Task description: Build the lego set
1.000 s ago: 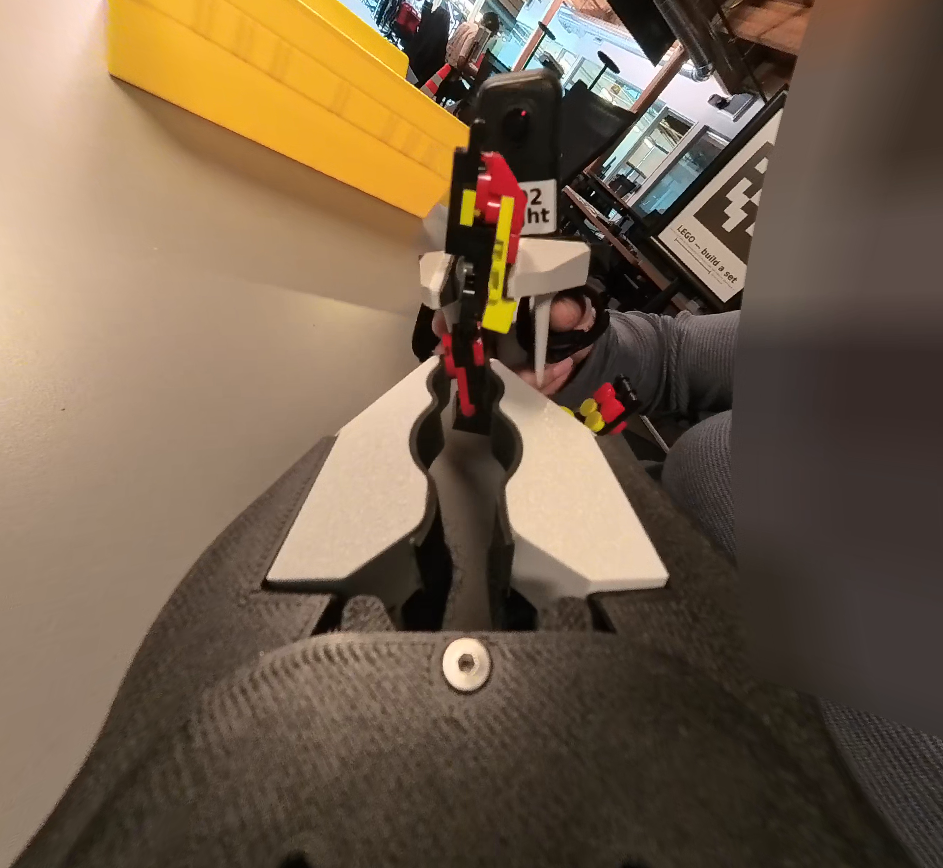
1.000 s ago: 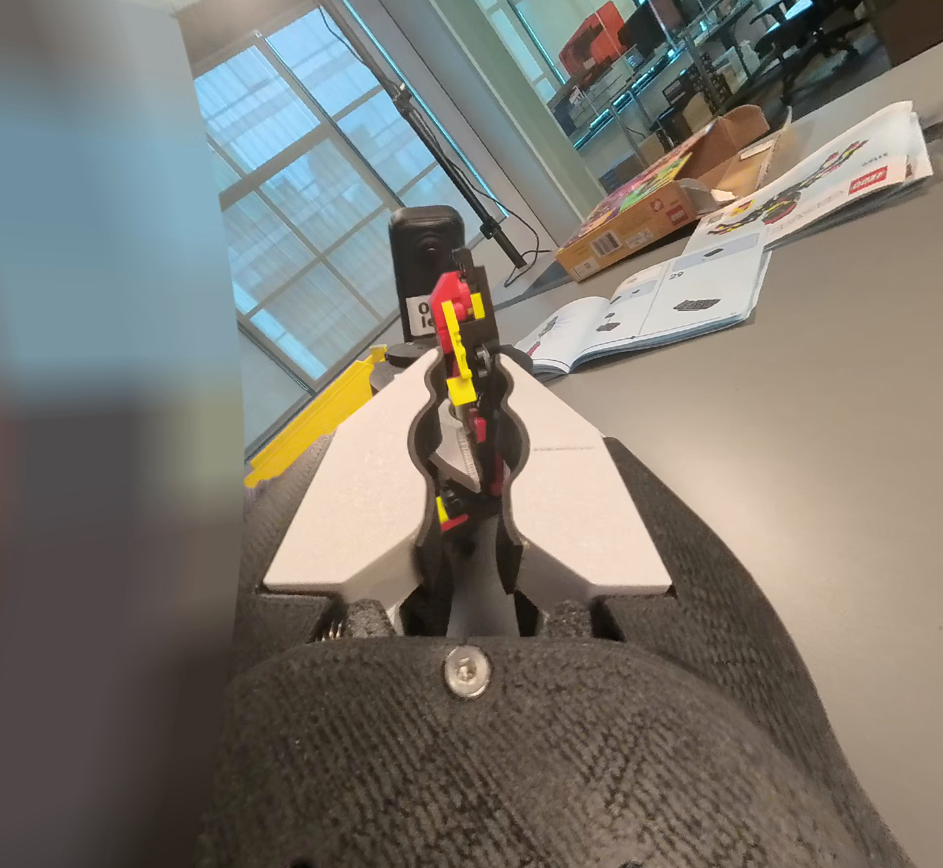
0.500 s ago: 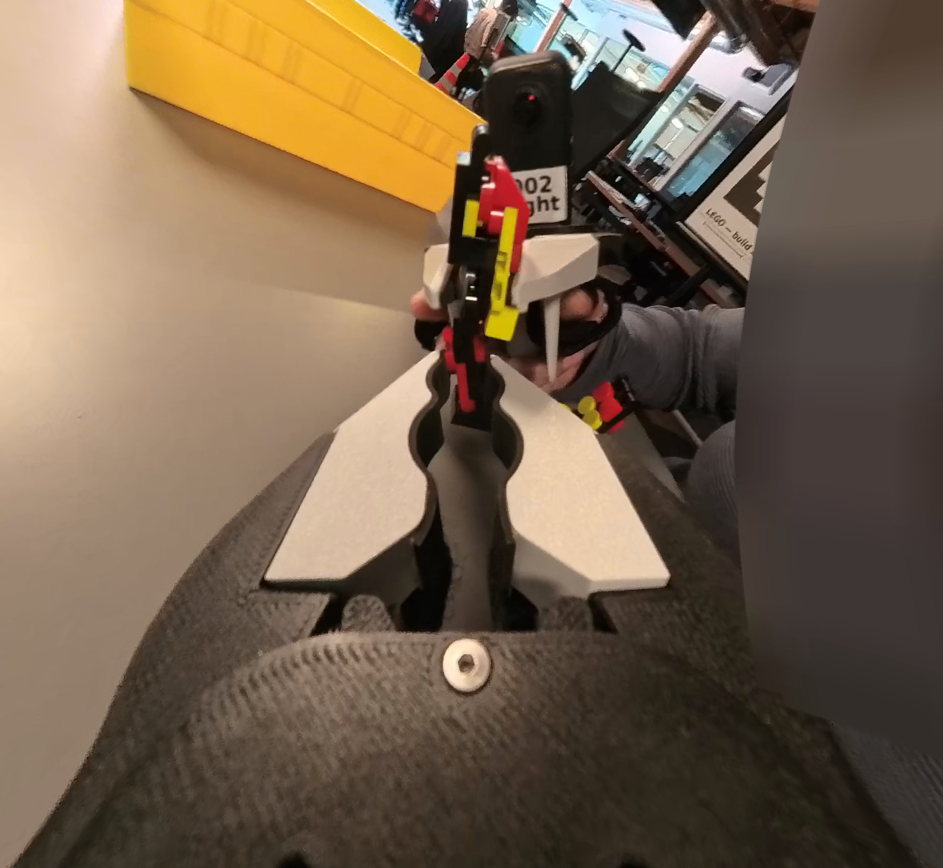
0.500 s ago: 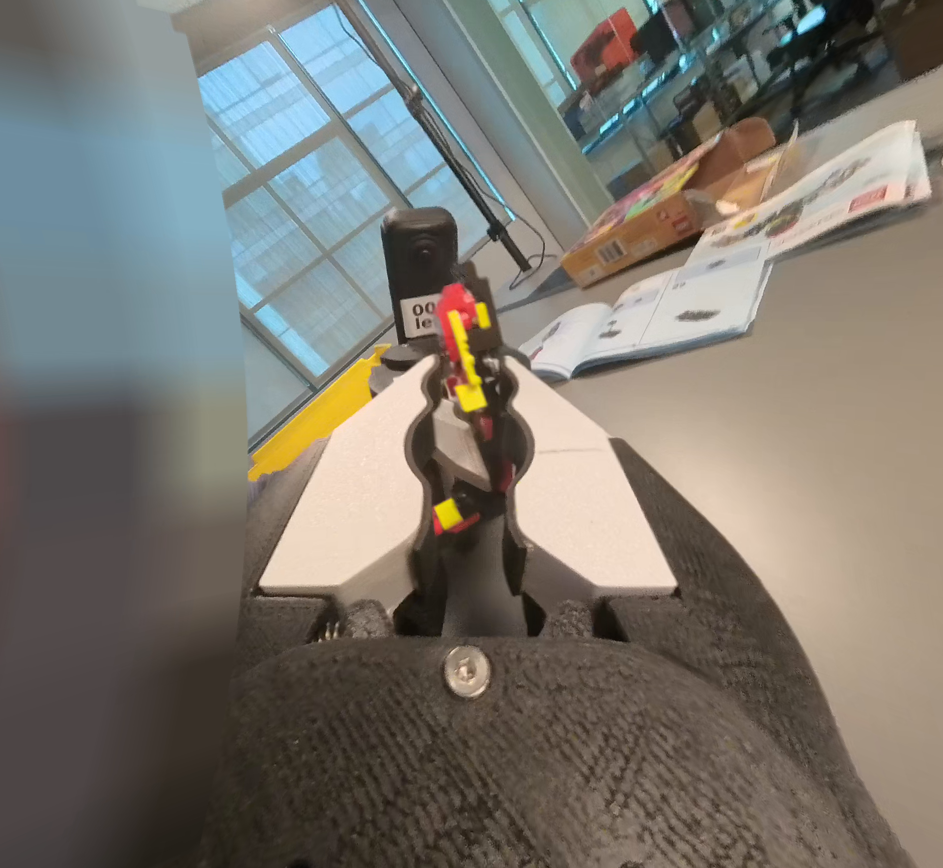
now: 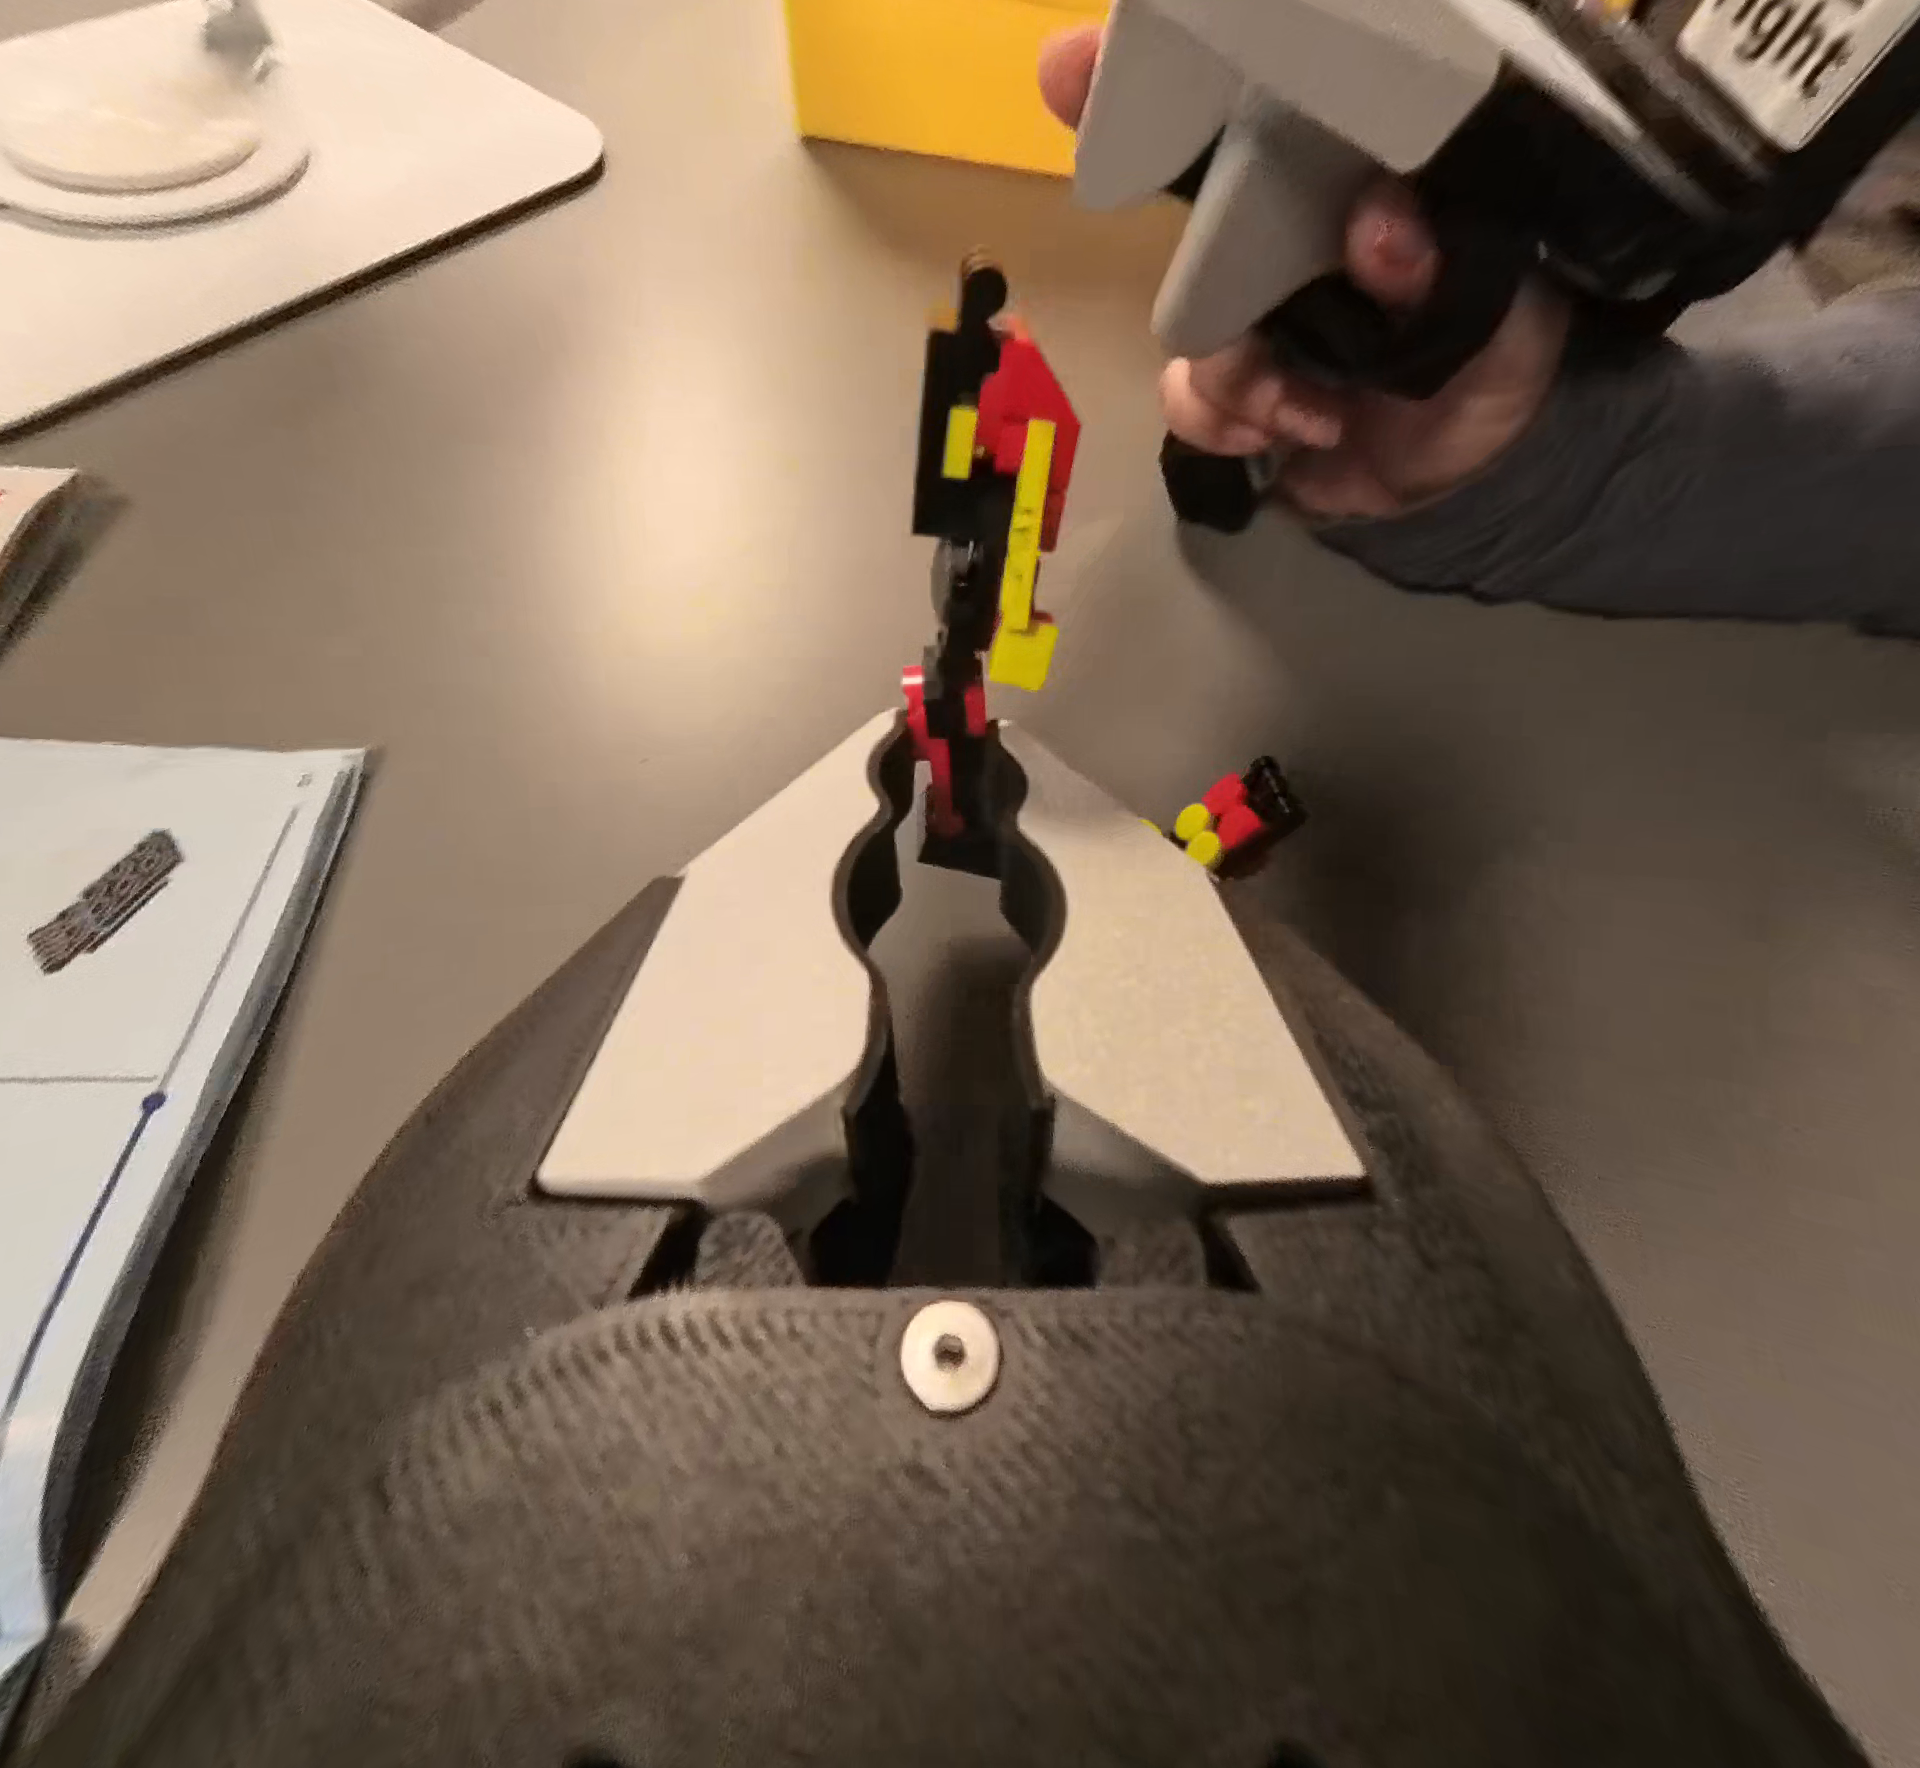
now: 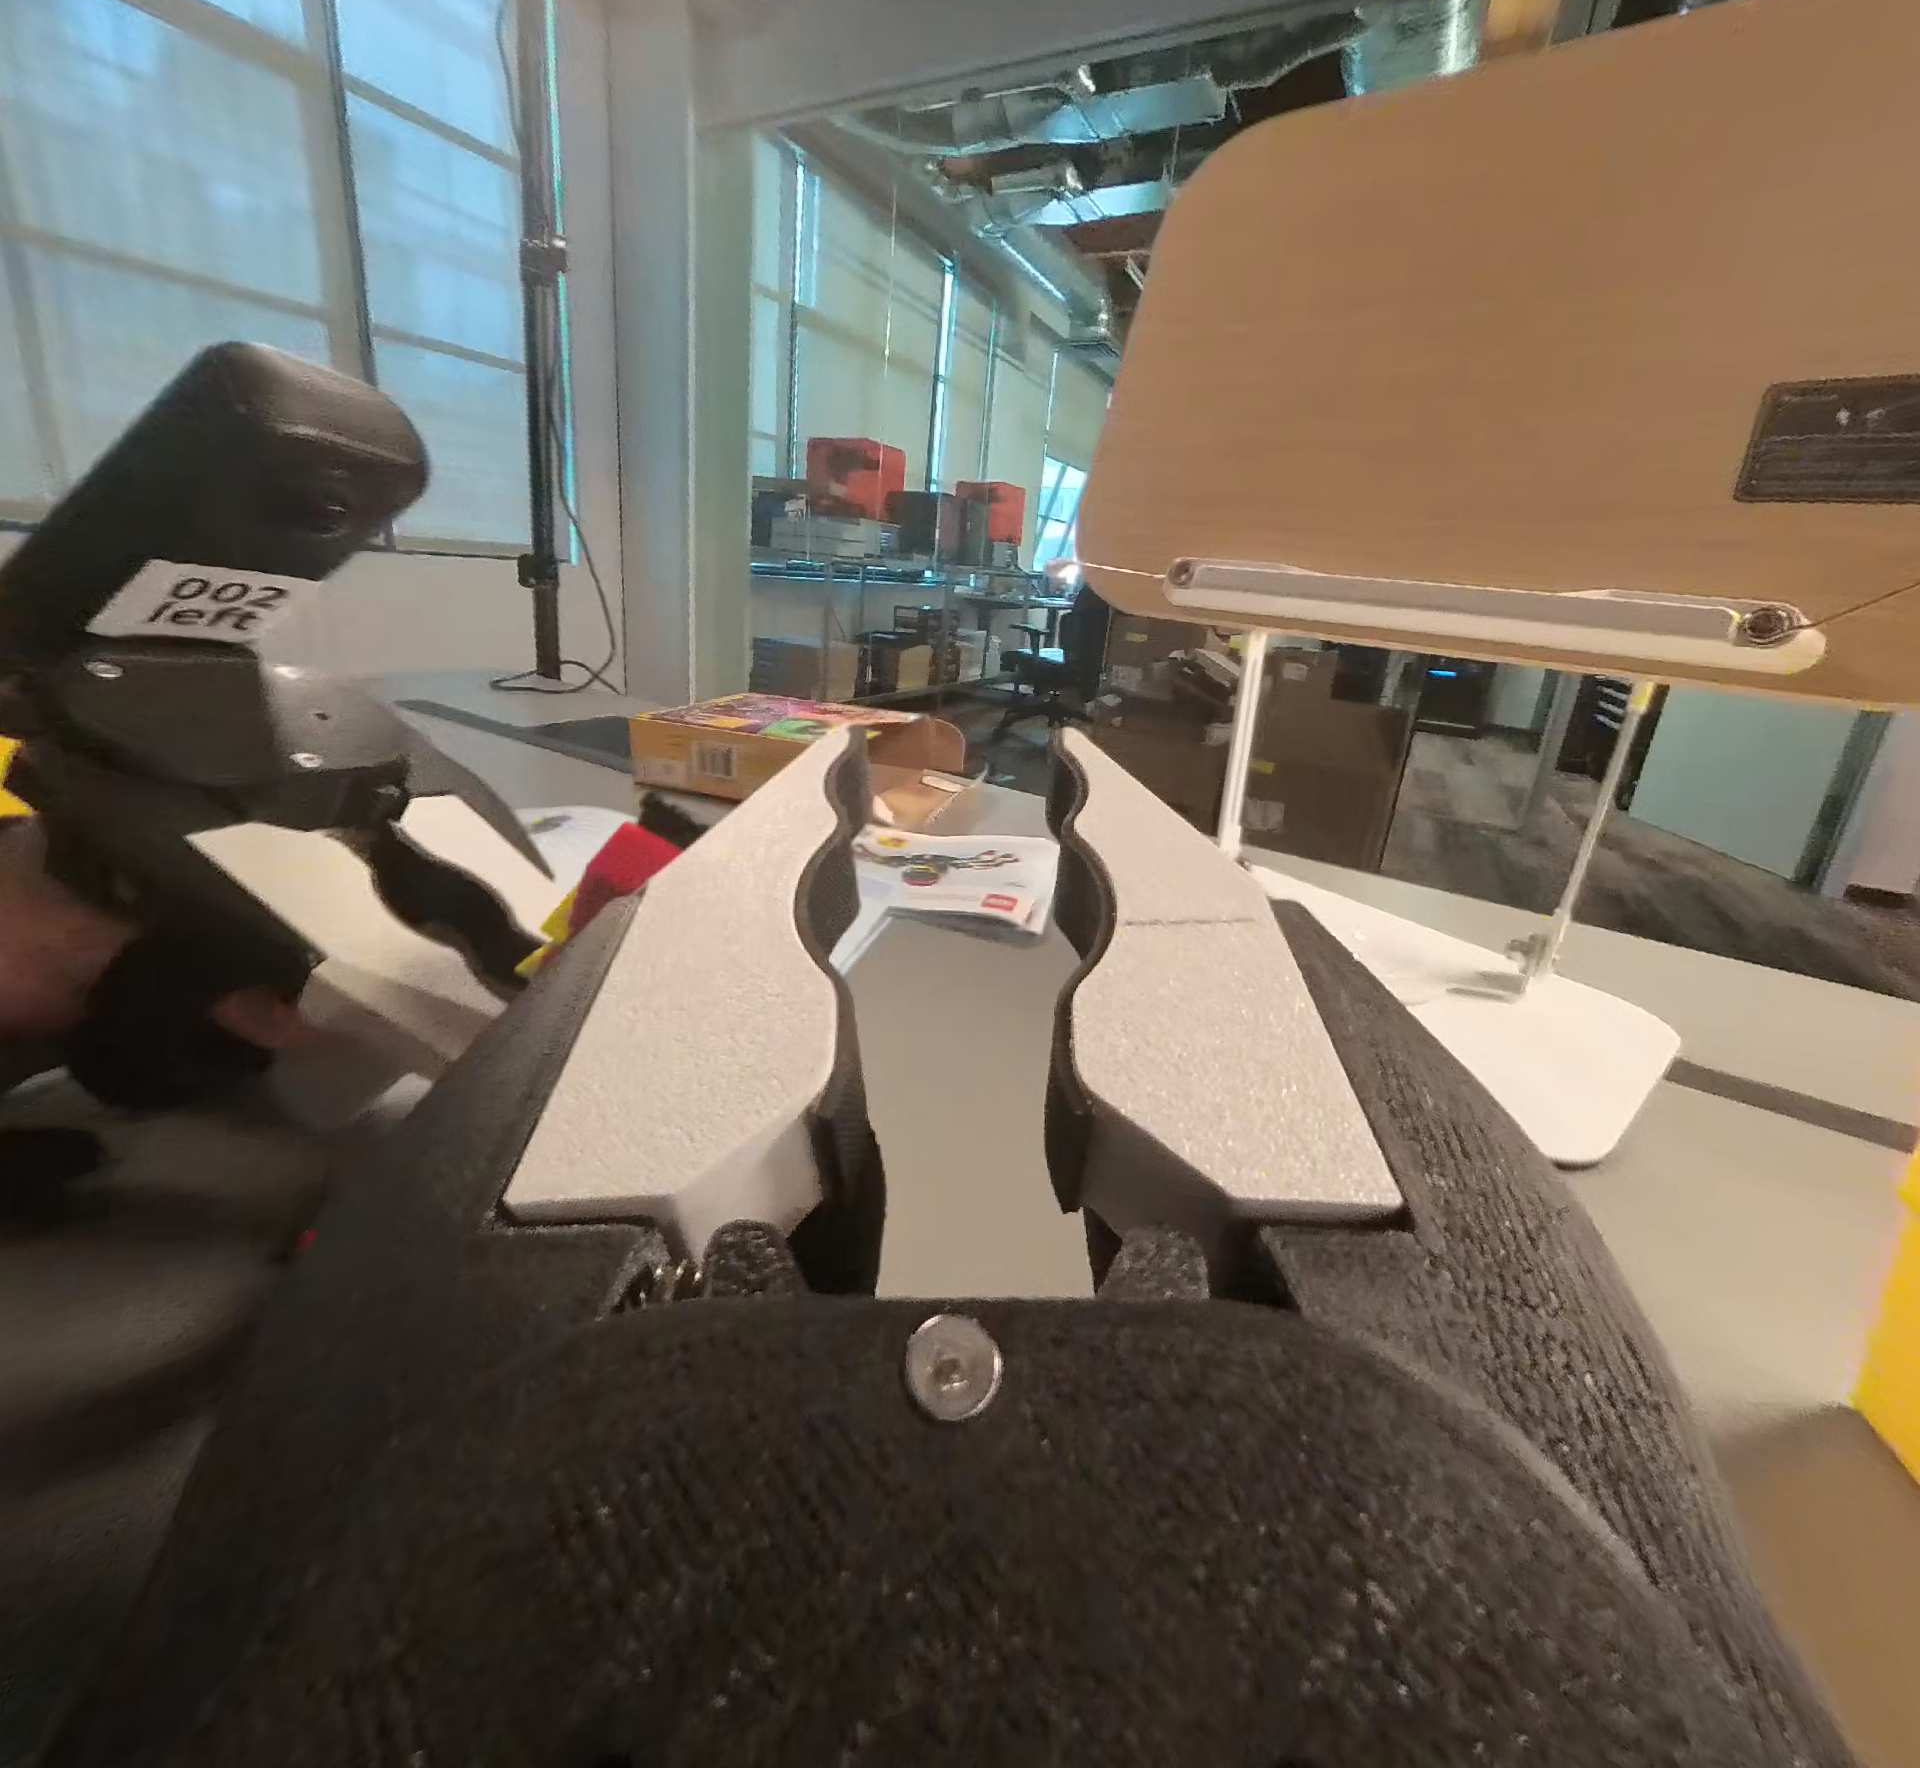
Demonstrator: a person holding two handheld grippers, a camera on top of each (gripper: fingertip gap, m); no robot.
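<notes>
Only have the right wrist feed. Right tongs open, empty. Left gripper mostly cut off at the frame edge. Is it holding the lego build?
Observer: Yes. In the left wrist view the left tongs are shut on the lower end of a red, black and yellow lego assembly, which stands up past their tips.
Operator: Any loose parts nearby?
Observer: One. A small red, yellow and black lego piece lies on the table, just right of the left tongs and apart from the held assembly.
</notes>
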